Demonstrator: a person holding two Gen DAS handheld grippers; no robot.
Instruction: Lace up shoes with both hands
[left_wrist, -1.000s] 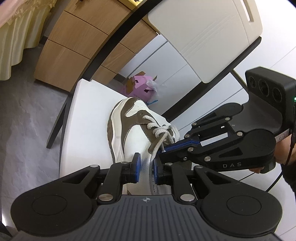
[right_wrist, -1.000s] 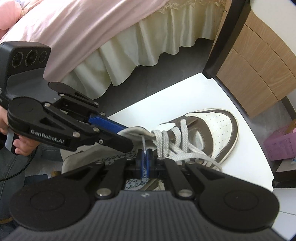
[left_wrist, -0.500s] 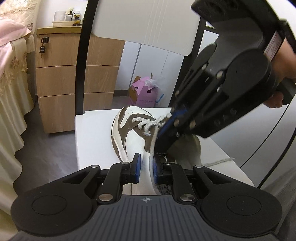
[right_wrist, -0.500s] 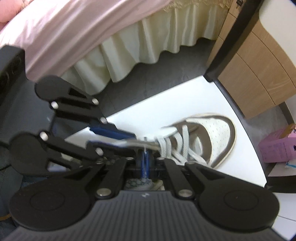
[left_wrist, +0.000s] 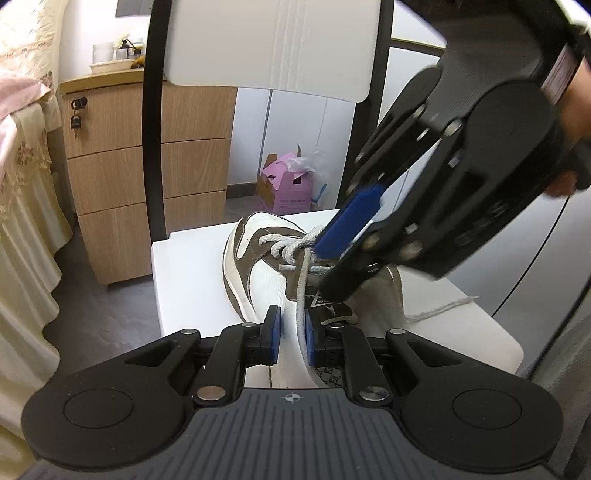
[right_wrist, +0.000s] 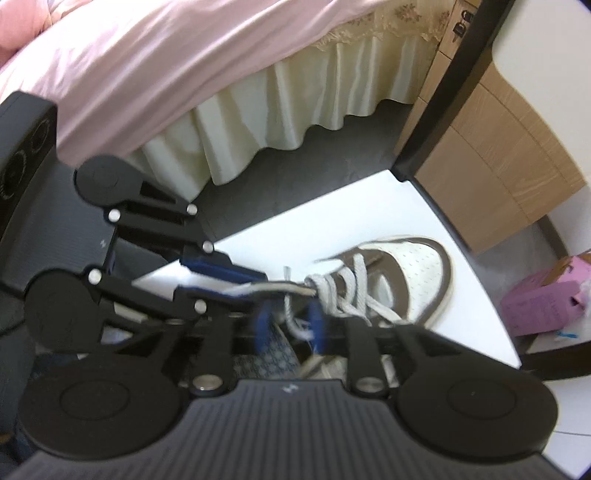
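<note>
One shoe (left_wrist: 258, 269), white leather with brown suede panels and a perforated toe, sits on a white chair seat (left_wrist: 184, 273). One woven white lace (left_wrist: 301, 295), round cord. Left gripper (left_wrist: 293, 330): blue pads slightly apart with the lace running between them; grip unclear. Right gripper (right_wrist: 288, 325): jaws just opened, loose lace between, released. One pink cardboard box (left_wrist: 284, 188) on the far floor.

I'm in a home bedroom. A bed (right_wrist: 184, 74) with pink cover and frilled valance stands beside me. A wooden drawer cabinet (left_wrist: 147, 166) sits near it.
</note>
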